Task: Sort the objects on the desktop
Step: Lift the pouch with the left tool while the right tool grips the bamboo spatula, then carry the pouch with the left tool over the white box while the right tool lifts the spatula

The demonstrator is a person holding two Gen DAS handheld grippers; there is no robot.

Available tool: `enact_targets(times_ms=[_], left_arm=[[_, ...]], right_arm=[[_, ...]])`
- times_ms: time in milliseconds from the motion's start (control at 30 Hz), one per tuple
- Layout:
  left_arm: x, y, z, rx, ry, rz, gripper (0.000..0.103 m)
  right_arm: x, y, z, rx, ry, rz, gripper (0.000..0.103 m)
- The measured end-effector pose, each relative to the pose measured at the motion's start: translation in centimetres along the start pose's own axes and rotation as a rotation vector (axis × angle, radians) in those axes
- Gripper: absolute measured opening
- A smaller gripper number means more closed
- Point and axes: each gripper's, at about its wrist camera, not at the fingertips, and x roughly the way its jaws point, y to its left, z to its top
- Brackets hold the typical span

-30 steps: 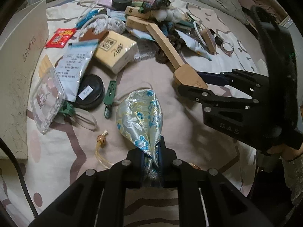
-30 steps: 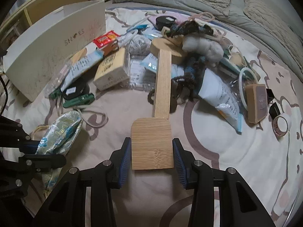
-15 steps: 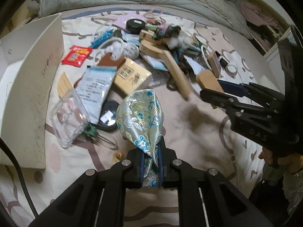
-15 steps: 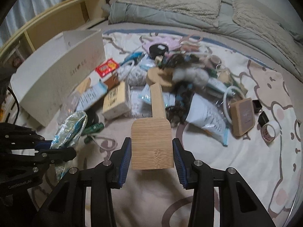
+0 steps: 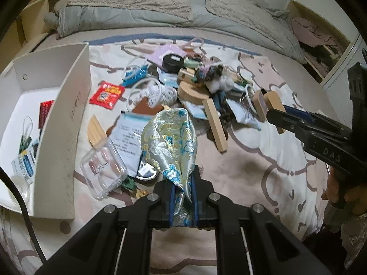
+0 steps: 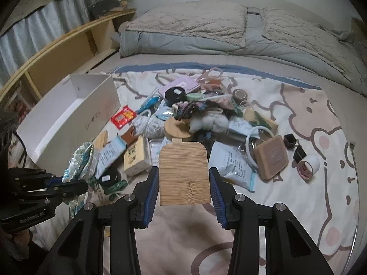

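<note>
Cardboard, white and stiff, forms the open shoe box (image 5: 68,123) at the far left on the bed, with a few sorted items already lying inside. Just right of it, the left gripper (image 5: 182,197) is clenched on the gathered neck of a silver-and-blue brocade drawstring pouch (image 5: 169,142), lifted clear of the blanket. The pouch looks light, limp and slippery, so the bunched neck seems the safest hold; its body would likely sag or slide. Farther right, the right gripper (image 6: 183,188) grasps the broad flat end of a pale bamboo paddle-shaped board (image 6: 184,171), also held above the clutter. That board appears rigid and fairly light, yet its long handle could swing and knock things.
</note>
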Motion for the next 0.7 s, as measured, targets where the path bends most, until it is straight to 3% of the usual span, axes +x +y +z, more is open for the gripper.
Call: enact_targets(times_ms=[700], left_arm=[[-6.4, 1.5, 2.8, -0.042, -0.175, 0.02, 0.012]], right_arm=[[-4.2, 1.5, 3.5, 0.007, -0.134, 0.01, 0.043]])
